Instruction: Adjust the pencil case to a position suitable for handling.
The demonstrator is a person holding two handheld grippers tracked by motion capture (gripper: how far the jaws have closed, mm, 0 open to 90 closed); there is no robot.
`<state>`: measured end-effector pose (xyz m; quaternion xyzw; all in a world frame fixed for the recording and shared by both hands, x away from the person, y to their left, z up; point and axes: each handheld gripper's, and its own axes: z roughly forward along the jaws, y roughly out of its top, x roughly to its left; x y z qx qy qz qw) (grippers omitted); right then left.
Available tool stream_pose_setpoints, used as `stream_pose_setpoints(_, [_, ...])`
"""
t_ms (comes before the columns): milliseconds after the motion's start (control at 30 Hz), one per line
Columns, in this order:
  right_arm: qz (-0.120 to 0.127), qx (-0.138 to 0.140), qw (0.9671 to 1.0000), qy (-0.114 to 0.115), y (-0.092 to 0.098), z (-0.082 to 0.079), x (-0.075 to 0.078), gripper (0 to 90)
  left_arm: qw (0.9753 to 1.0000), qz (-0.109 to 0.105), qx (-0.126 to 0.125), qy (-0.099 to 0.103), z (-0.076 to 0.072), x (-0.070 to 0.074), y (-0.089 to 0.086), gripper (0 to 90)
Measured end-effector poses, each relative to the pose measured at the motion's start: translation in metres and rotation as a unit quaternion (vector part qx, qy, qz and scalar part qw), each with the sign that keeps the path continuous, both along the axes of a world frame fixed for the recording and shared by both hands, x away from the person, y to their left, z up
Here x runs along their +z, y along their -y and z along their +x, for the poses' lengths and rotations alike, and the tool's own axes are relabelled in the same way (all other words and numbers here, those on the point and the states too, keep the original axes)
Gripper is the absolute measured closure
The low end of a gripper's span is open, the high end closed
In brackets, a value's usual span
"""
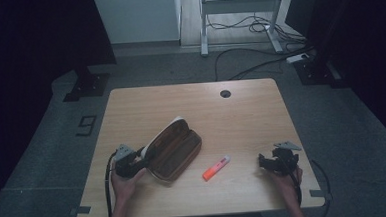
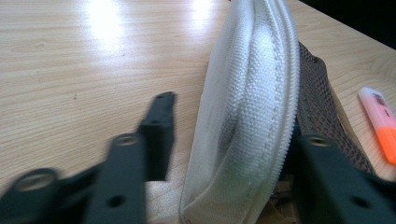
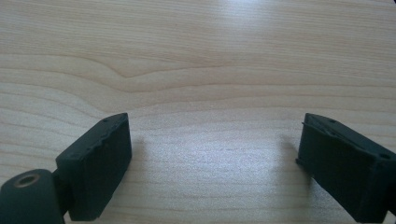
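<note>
An open pencil case point(image 1: 175, 147), white outside and brown inside, lies slanted left of the table's middle. My left gripper point(image 1: 142, 155) is at its near left end. In the left gripper view the jaws stand open on either side of the case's raised white lid point(image 2: 252, 93), the left jaw a little apart from it and the right jaw close against the brown lining side. An orange and pink highlighter point(image 1: 215, 168) point(image 2: 380, 123) lies on the table just right of the case. My right gripper point(image 1: 265, 161) point(image 3: 215, 135) is open above bare wood near the front right.
The wooden table point(image 1: 231, 116) has a round cable hole point(image 1: 225, 93) near its far edge. Beyond the table, cables point(image 1: 258, 60) run over the grey floor near a white desk frame point(image 1: 238, 6). Dark stands flank both far corners.
</note>
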<state>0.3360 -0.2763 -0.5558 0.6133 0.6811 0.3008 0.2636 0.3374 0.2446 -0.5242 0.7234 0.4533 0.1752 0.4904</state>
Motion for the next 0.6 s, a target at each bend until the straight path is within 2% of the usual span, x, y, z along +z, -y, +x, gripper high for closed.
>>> stream_pose_setpoints(33, [0.000, 0.000, 1.0000, 0.000, 0.000, 0.000, 0.000, 9.3, 1.0000, 0.000, 0.000, 0.000, 0.000, 0.000, 0.000, 38.0])
stream_pose_setpoints(67, [0.000, 0.000, 1.0000, 0.000, 0.000, 0.000, 0.000, 9.3, 1.0000, 0.000, -0.002, 0.003, -0.001, 0.001, -0.001, 38.0])
stream_pose_setpoints(100, [0.000, 0.000, 1.0000, 0.000, 0.000, 0.000, 0.000, 9.3, 1.0000, 0.000, 0.000, 0.007, -0.002, 0.002, -0.002, 31.1])
stream_pose_setpoints(133, [0.000, 0.000, 1.0000, 0.000, 0.000, 0.000, 0.000, 9.4, 0.9999, -0.005, -0.002, 0.009, -0.005, 0.005, -0.005, 27.9])
stream_pose_setpoints(200, [0.000, 0.000, 1.0000, 0.000, 0.000, 0.000, 0.000, 9.5, 0.9998, -0.012, -0.003, 0.013, -0.009, 0.008, -0.009, 24.5])
stream_pose_setpoints(467, [0.000, 0.001, 1.0000, 0.001, 0.000, 0.000, 0.000, 9.5, 0.9995, -0.021, -0.003, 0.024, -0.019, 0.019, -0.018, 21.4])
stream_pose_setpoints(600, [0.000, 0.000, 1.0000, 0.000, 0.000, 0.000, 0.000, 9.5, 0.9995, -0.006, 0.001, 0.030, -0.024, 0.027, -0.014, 22.4])
